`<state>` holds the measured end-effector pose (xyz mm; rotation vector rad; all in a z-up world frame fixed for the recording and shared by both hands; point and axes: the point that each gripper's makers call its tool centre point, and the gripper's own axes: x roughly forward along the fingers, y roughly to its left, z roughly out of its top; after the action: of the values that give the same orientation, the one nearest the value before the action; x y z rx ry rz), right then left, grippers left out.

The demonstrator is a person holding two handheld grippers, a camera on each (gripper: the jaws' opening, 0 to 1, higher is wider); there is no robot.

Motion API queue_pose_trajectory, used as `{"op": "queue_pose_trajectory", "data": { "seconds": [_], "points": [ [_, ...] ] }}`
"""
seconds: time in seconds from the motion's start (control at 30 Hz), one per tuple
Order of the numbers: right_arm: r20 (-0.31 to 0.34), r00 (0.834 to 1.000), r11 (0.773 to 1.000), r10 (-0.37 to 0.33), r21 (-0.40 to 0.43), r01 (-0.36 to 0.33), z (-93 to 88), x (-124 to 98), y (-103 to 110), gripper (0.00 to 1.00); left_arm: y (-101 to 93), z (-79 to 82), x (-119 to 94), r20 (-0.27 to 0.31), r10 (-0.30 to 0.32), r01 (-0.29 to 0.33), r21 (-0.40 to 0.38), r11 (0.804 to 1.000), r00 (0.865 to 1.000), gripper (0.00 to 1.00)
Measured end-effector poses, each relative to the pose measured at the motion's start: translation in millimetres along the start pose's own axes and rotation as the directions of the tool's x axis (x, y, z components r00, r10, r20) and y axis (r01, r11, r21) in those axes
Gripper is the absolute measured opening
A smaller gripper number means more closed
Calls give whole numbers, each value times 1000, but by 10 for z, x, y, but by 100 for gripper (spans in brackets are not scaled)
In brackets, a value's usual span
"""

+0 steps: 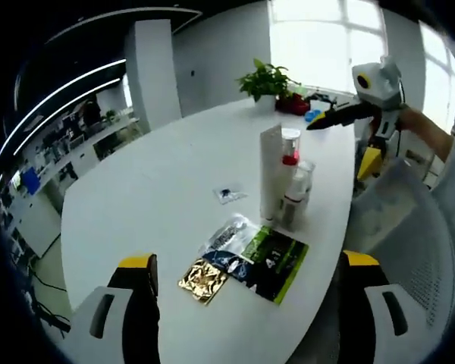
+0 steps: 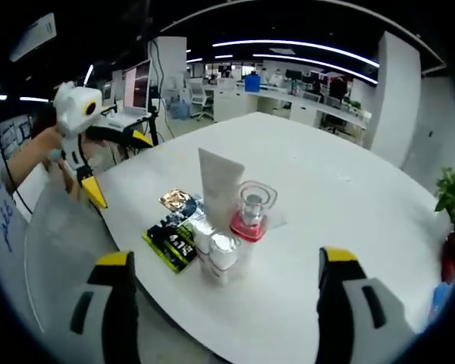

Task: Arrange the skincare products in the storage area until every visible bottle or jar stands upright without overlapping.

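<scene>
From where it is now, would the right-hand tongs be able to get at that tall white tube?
Probably yes. The right tongs are open and face the white tube, but a red-capped bottle and small jars crowd its near side.

I can read very little here. On the black and green sachet (image 1: 277, 262) that lies flat on the white table (image 1: 159, 189), the left gripper view shows a white mark that looks like "4:1", but it is small and I am not sure of it. In the right gripper view the same sachet (image 2: 171, 241) carries white print too blurred to read. At the left edge of that view, a whiteboard (image 2: 1, 220) has blue handwriting, which I cannot make out. The tube and bottles show no legible label.
</scene>
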<state>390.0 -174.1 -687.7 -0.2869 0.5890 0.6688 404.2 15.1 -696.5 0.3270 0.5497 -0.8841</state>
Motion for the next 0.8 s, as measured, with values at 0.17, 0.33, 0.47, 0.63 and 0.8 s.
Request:
{"op": "queue_pose_trajectory", "data": {
  "seconds": [0.17, 0.33, 0.47, 0.63, 0.8],
  "points": [
    [-4, 1000, 1000, 0, -19, 0, -10, 8, -5, 100, 13, -52, 21, -32, 8, -7, 20, 1000, 999, 97],
    [-27, 1000, 1000, -6, -29, 6, -52, 10, -35, 100, 72, -58, 77, -33, 11, -12, -8, 1000, 999, 97],
    [-24, 1000, 1000, -4, -25, 3, -47, -1, -43, 100, 125, -43, 120, -32, 21, -22, -18, 1000, 999, 97],
    [-10, 1000, 1000, 14, -10, -14, -16, 2, -32, 100, 208, 6, 182, -31, 39, -40, -19, 999, 999, 97],
    [-21, 1000, 1000, 20, -4, -20, -28, 39, -44, 100, 259, 42, 249, -46, 43, -43, -3, 999, 998, 95]
  ]
}}
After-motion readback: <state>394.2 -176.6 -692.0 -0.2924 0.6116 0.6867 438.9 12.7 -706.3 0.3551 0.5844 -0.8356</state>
